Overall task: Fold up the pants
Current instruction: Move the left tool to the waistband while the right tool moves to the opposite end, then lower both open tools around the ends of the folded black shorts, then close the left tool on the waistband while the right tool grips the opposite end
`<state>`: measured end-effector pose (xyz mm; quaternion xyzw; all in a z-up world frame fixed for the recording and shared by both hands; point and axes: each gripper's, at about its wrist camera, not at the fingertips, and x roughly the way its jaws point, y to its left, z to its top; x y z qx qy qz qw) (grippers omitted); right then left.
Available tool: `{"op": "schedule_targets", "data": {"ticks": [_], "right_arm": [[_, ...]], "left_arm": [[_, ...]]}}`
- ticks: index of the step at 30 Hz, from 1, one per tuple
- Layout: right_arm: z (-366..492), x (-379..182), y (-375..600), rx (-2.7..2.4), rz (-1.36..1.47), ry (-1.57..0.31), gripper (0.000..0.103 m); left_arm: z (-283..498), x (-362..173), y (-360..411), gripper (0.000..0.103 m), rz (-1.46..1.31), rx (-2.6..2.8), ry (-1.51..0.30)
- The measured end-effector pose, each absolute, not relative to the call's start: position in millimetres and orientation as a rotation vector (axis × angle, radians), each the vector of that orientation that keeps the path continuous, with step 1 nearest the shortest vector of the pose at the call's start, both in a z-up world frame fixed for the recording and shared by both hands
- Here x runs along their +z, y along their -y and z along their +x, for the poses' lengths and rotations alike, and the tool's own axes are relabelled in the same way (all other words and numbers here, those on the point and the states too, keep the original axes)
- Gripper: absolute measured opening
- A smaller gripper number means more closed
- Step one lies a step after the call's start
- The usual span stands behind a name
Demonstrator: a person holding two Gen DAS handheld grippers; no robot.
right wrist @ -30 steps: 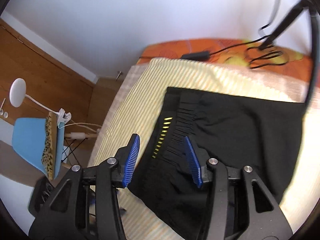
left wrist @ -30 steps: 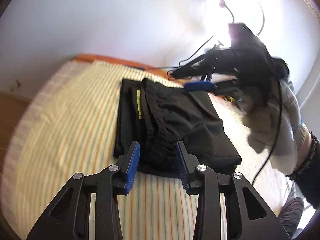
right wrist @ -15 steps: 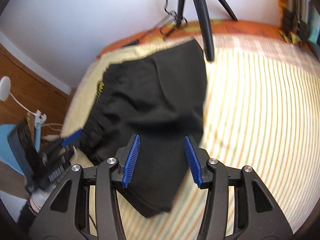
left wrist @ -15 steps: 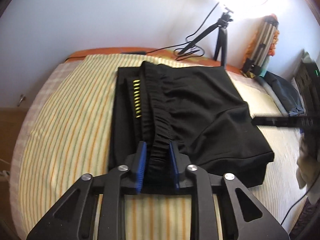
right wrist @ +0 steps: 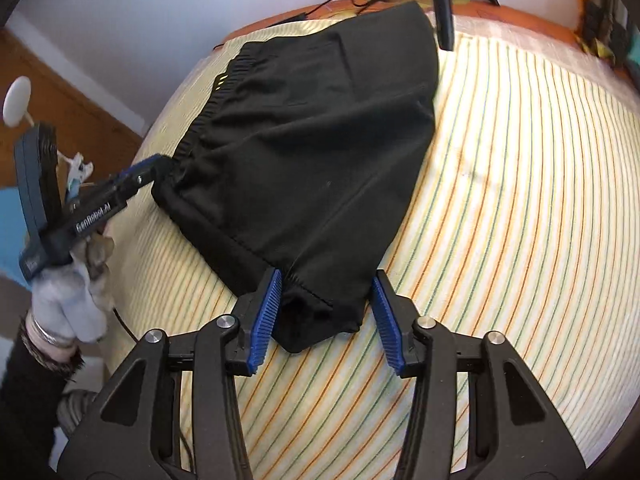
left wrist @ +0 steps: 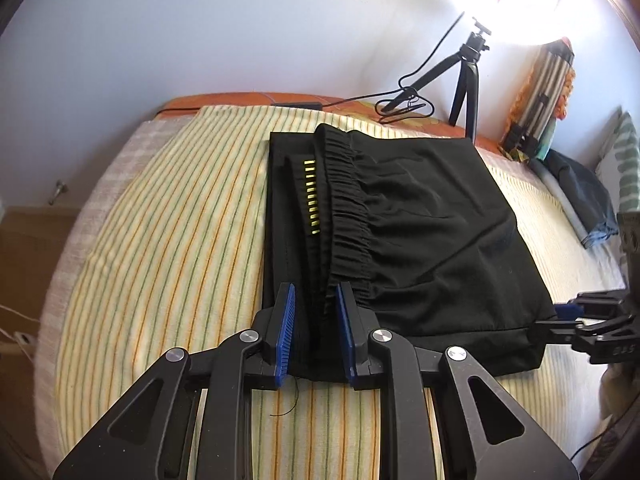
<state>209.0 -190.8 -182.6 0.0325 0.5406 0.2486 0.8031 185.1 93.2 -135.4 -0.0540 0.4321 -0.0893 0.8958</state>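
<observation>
Black pants [left wrist: 400, 232] lie folded in a thick square on the striped bed, elastic waistband with a yellow dashed label on the left side. My left gripper [left wrist: 314, 332] has its jaws narrowed around the near waistband corner. It also shows in the right wrist view [right wrist: 152, 172] touching that corner. My right gripper [right wrist: 324, 314] is open, its blue pads either side of the near folded corner of the pants [right wrist: 312, 152]. It also shows in the left wrist view [left wrist: 568, 312] at the pants' right corner.
The yellow striped bedspread [left wrist: 168, 240] covers the bed. A small tripod [left wrist: 468, 76] with cables stands at the far edge under a bright ring light. A pile of clothes [left wrist: 584, 196] lies at the right. A wooden wall [right wrist: 80, 92] and a white lamp [right wrist: 16, 100] lie left.
My left gripper closed on the waistband corner, then widened a little. My right gripper swung from the waistband side round to the opposite folded corner and moved in close.
</observation>
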Motion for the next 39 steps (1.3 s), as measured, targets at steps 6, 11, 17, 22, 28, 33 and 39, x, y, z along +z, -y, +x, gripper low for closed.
{"op": "schedule_targets", "data": {"ticks": [6,11,17,22,28,33,39], "right_arm": [[203,-174,210,0.618,0.176,-1.194,0.015],[199,-181,210,0.631,0.095,-1.251,0.020],[201,-159,236,0.657,0.144,-1.172,0.055],[230,-145,262,0.640,0.235,-1.072,0.061],[276,-152,276,0.652,0.348,-1.082,0.069],[300,-161,278,0.670,0.383,-1.095,0.069],[316,-167,277,0.702,0.398,-1.110,0.069]], "left_arm": [[184,-133,-93,0.019,-0.081,-0.177,-0.909],[193,-121,-103,0.029,-0.140,-0.249,-0.911],[226,-105,-112,0.060,-0.234,-0.415,-0.944],[267,-113,-121,0.064,-0.322,-0.454,-1.017],[305,-133,-146,0.065,-0.506,-0.458,-1.067],[318,-146,-156,0.065,-0.539,-0.468,-1.087],[329,-161,-145,0.065,-0.525,-0.530,-1.119]]}}
